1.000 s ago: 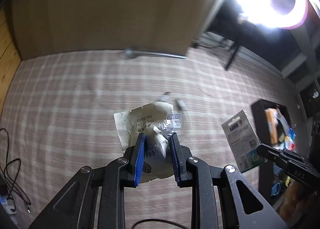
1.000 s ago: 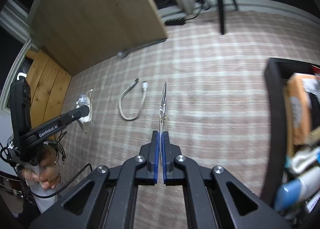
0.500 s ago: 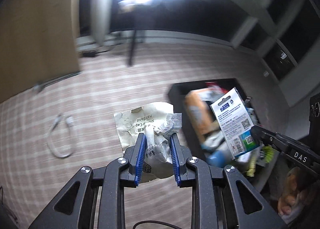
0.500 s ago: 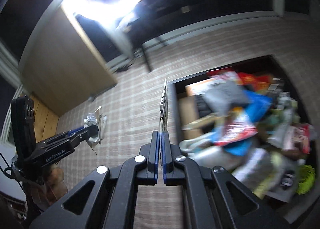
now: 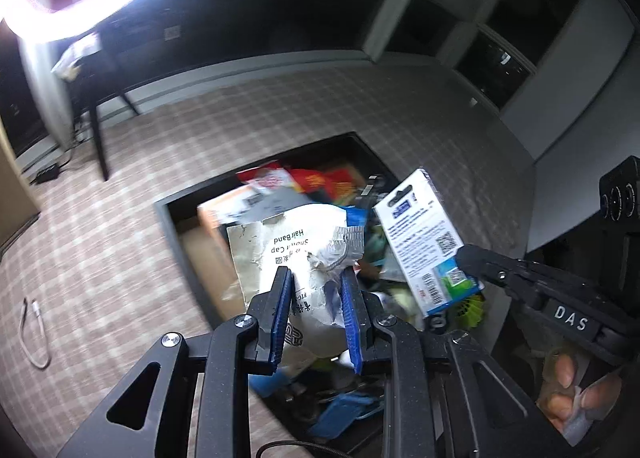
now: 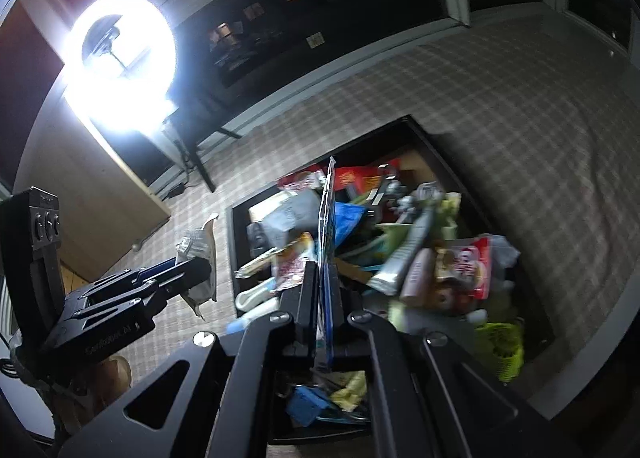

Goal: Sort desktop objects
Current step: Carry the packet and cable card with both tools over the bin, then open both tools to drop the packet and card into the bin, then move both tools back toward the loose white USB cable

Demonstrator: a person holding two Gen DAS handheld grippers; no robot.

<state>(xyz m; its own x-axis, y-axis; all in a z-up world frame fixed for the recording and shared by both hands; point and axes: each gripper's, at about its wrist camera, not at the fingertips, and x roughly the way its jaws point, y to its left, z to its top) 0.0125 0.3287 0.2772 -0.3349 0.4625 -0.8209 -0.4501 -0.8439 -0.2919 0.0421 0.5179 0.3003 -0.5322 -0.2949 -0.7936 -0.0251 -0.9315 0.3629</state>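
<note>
My left gripper (image 5: 316,278) is shut on a crumpled white shower-cap packet (image 5: 296,254) and holds it above the black storage box (image 5: 170,217). My right gripper (image 6: 322,270) is shut on a flat blue-and-white card package (image 6: 326,217), seen edge-on, also above the box (image 6: 440,145). The card package (image 5: 428,242) and the right gripper (image 5: 464,254) show at the right of the left wrist view. The left gripper (image 6: 200,264) with its packet (image 6: 198,246) shows at the left of the right wrist view.
The black box is full of mixed packets, tubes and boxes. It sits on a plaid tablecloth (image 5: 100,250). A white cable (image 5: 36,334) lies on the cloth at far left. A bright ring light (image 6: 120,61) stands behind the table.
Both grippers have swung to the right, from over the bare cloth to above the black box, each still holding its item. The cable now lies far to the left.
</note>
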